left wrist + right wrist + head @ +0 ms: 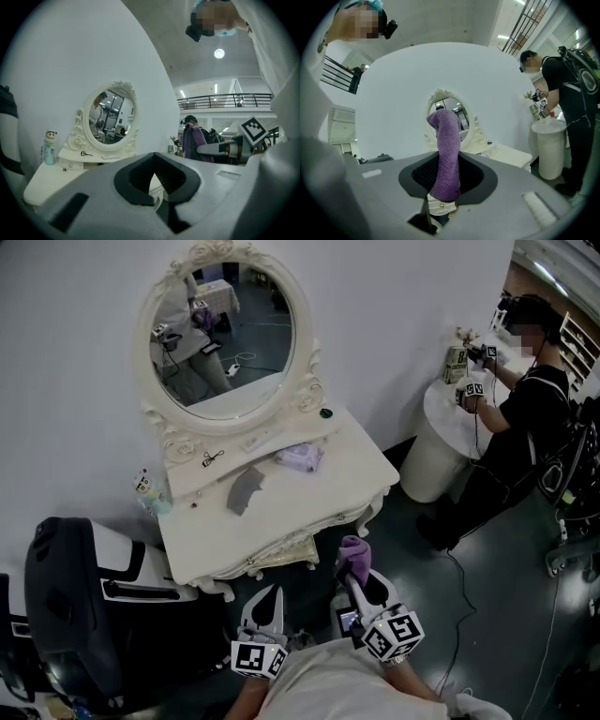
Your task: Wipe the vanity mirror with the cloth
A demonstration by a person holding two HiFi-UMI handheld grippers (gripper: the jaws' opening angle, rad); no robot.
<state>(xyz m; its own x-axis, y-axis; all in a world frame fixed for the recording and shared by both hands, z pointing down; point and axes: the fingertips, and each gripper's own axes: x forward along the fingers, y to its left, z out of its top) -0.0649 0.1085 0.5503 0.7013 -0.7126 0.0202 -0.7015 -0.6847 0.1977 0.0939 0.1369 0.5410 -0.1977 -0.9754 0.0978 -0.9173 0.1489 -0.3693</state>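
White bench (281, 512) carries the oval mirror (225, 338); right hand-held gripper (356, 570) clamps a purple cloth (352, 549), left hand-held gripper (270, 596) closed, empty.

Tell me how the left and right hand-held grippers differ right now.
The right hand-held gripper is shut on the purple cloth; the left hand-held gripper is shut on nothing. The right one sits slightly nearer the vanity than the left. Both point toward the mirror, short of the vanity.

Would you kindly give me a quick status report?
Right gripper shut on purple terry cloth. Left gripper shut, empty. Oval white-framed vanity mirror untouched, ahead. Nothing before glass.
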